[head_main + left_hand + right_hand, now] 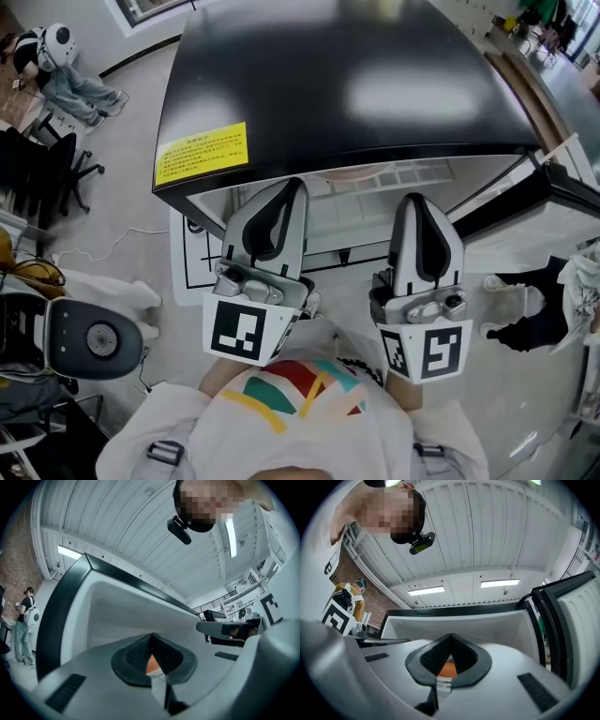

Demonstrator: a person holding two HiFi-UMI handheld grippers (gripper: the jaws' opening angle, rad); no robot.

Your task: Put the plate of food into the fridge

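The fridge (347,84) has a glossy black top with a yellow label (202,150). Its door (562,202) hangs open at the right, and a strip of white shelf (375,183) shows below the top's front edge. No plate of food shows in any view. My left gripper (291,192) and right gripper (419,202) are held side by side in front of the open fridge, tips toward it. In the left gripper view the left gripper (151,635) is shut with nothing between its jaws. In the right gripper view the right gripper (451,635) is likewise shut and empty.
A person (56,66) sits at the far left beside a black office chair (56,169). A round grey device (94,337) stands at my left. Someone's dark legs (534,323) are at the right by the door. A white floor mat (192,253) lies under the fridge front.
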